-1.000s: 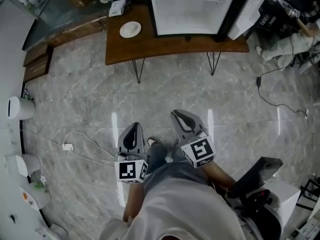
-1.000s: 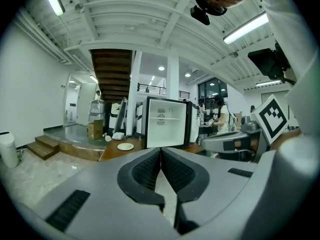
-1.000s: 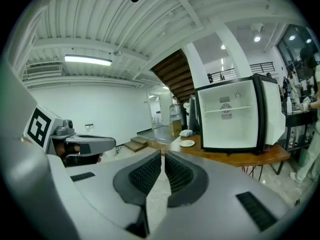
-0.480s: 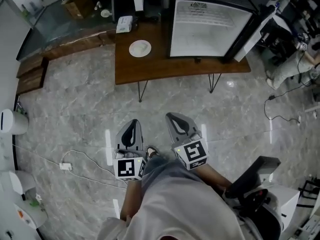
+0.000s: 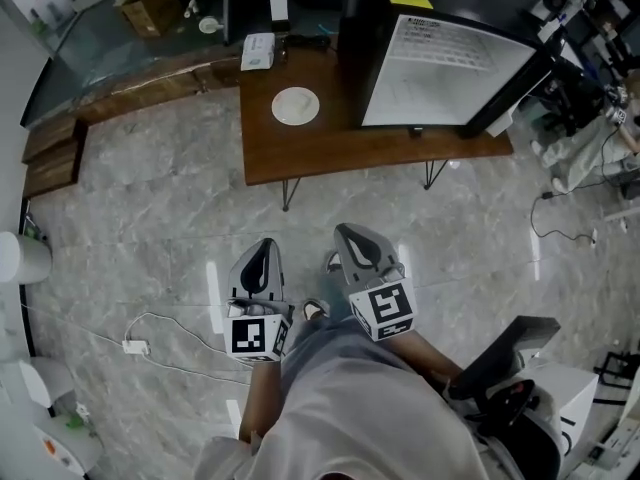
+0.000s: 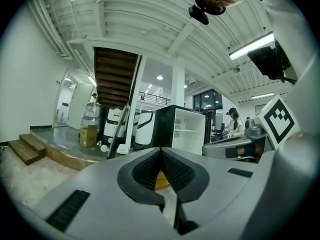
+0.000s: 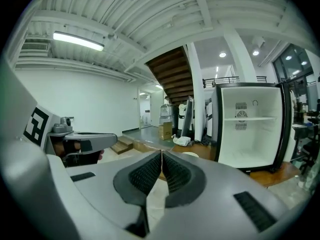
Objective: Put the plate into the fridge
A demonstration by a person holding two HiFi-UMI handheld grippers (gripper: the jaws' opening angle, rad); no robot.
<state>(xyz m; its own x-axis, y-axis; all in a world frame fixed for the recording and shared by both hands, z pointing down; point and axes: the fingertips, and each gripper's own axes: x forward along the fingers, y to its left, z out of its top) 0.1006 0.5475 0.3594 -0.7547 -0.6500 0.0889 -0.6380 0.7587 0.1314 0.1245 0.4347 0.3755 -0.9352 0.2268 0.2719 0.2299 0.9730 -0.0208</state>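
In the head view, the plate [image 5: 296, 106] lay on the wooden table [image 5: 330, 158] near its left end, left of the fridge [image 5: 440, 68] and apart from it. The fridge stood on the table's right part with its door swung open and its white inside facing the person. The left gripper [image 5: 265, 247] and right gripper [image 5: 351, 231] were held side by side over the marble floor [image 5: 150, 218], well short of the table's front edge and touching nothing. In the left gripper view, the left gripper [image 6: 161, 152] had its ribbed pads pressed together with nothing between them, and the open fridge [image 6: 189, 133] showed far ahead. In the right gripper view, the right gripper [image 7: 161, 155] was likewise closed and empty. Beyond its tips the plate [image 7: 190, 155] sat pale on the table [image 7: 272, 176], beside the fridge [image 7: 250, 129], whose shelves looked bare. Judged from this, nothing of the task proper was done: the plate had not been approached, gripped, lifted or carried in, though the open door spared one step.
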